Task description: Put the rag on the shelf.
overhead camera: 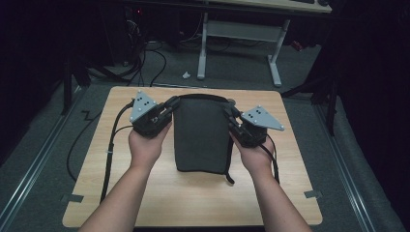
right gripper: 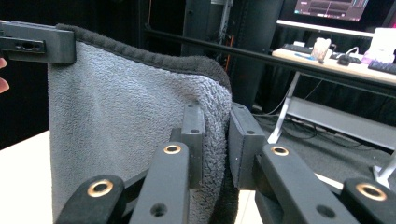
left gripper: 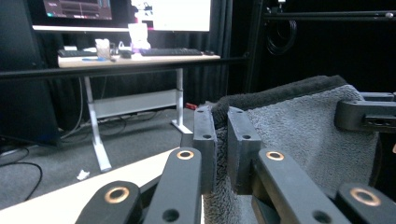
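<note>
The left gripper [overhead camera: 170, 104] is clamped on the far left corner of a dark grey towel [overhead camera: 201, 133], its jaws drawn in until only the folded pile sits between them; the left gripper view shows the fabric's dark hem pinched right at the jaw tips. The right gripper [overhead camera: 229, 112] does the same at the far right corner, its jaws closed on the thick terry edge. Holding both far corners at once keeps that edge stretched between the two hands, which looks like the grip for lifting it and folding or spreading the cloth. In the gripper views the held edge stands raised above the wooden table [overhead camera: 145, 203], while from the high view the rest of the towel lies flat in the table's middle, a narrow rectangle running toward the person; how high the far edge is lifted is hard to judge from above. A dark cord or loop [overhead camera: 229, 178] trails at its near right corner.
</note>
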